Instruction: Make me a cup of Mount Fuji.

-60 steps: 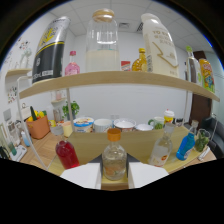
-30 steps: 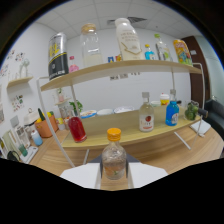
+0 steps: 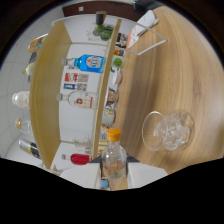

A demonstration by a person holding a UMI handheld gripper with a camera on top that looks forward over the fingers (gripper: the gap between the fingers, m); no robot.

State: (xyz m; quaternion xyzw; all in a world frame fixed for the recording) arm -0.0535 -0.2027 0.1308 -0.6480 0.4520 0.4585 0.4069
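A small clear bottle point(image 3: 114, 159) with an orange cap point(image 3: 114, 133) sits between my white fingers point(image 3: 82, 175), and my gripper point(image 3: 114, 176) is shut on it. The whole view is rolled on its side, so the bottle is tipped sideways relative to the room, its cap pointing ahead. Just beside the cap and a little beyond it, a clear glass point(image 3: 167, 131) filled with ice cubes stands on the wooden table point(image 3: 180, 65). The bottle's mouth is close to the glass rim but apart from it.
Beyond the bottle is a wooden shelf unit point(image 3: 102, 85) holding a blue bottle point(image 3: 90, 63), a clear bottle with a red label point(image 3: 80, 99) and a red bottle point(image 3: 80, 159). Small jars line the table's back edge. A white wire stand point(image 3: 145, 37) is further along the table.
The gripper has rolled about a quarter turn with the bottle, tipping it sideways. It has also swung over the table, and the glass of ice has come into view beside the cap.
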